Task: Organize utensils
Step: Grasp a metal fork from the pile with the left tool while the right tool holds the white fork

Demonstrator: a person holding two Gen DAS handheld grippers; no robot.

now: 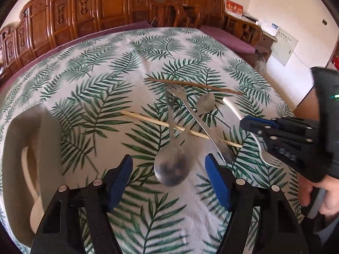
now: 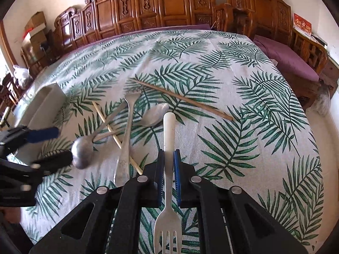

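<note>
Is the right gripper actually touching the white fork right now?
Touching. The right wrist view shows the right gripper with both blue pads closed against the white fork handle, no gap either side, tines pointing back toward the camera.

Left gripper point(image 1: 168, 166) hovers with jaws spread wide; right gripper point(image 2: 168, 155) has jaws clamped together.

No legible text anywhere.

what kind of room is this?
Probably a home living or dining room: carved wooden chairs with a purple cushion ring a table under a palm-leaf tablecloth strewn with utensils.
</note>
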